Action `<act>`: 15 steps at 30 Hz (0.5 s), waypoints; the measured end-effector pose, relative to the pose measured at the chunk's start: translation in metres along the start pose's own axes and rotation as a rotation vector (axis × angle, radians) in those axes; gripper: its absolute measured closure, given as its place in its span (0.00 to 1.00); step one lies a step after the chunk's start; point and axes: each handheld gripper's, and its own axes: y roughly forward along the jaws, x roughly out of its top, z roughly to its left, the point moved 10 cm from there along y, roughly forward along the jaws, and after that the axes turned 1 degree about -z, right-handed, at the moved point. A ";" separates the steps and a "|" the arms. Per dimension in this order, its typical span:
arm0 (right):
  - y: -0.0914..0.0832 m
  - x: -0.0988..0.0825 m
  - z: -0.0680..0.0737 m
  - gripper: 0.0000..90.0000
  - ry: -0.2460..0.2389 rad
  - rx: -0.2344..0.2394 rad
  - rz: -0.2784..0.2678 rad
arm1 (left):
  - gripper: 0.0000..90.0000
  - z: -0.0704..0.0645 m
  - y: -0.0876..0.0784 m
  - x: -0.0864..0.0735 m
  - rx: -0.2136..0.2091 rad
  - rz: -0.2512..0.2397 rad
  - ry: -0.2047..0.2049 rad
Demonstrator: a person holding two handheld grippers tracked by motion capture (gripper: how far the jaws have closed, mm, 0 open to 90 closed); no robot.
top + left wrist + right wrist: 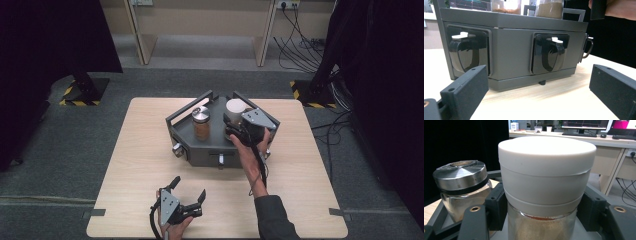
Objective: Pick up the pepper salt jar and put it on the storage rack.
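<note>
A dark grey rack [200, 145] stands near the middle of a wooden table [125, 165], and everything else is placed here relative to it. On its top tray, 2 jars are seen: a steel-lidded jar [201, 122] toward the rack's left, and a white-lidded jar [235, 114] just beside it toward the right. The white-lidded jar is flanked by the right gripper [239, 126], held over the rack's right front edge by a hand [250, 150]. In the right gripper view its 2 jaws are set against the jar on either side just under the white lid [546, 170], so the jar appears to be clamped, probably so it can be lifted out or steadied. The grip is judged to sit under the lid because the rim gives a ledge against slipping. The left gripper [186, 192] is held low over the table, in front of the rack and apart from it, with its jaws spread wide and empty. It is pointed at the rack's front face, where 2 black latches [549, 53] are seen, possibly in readiness for them.
</note>
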 end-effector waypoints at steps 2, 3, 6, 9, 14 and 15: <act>0.001 -0.001 0.000 0.39 -0.003 -0.003 0.001 | 0.02 0.000 0.000 0.000 0.000 0.000 -0.001; 0.001 -0.002 0.001 0.39 -0.005 -0.003 0.000 | 0.02 0.000 0.000 0.000 0.000 -0.001 -0.001; 0.002 -0.004 0.001 0.39 -0.001 -0.004 0.002 | 0.02 0.000 0.000 0.000 0.000 -0.001 -0.001; 0.003 -0.005 0.002 0.39 -0.004 -0.008 0.001 | 0.02 0.000 0.000 0.000 0.000 -0.001 -0.001; 0.003 -0.007 0.003 0.39 -0.006 -0.012 -0.007 | 0.02 0.000 0.000 0.000 0.000 -0.001 -0.001; 0.002 -0.007 0.003 0.39 -0.007 -0.013 -0.009 | 0.02 0.000 0.000 0.000 0.000 0.000 0.000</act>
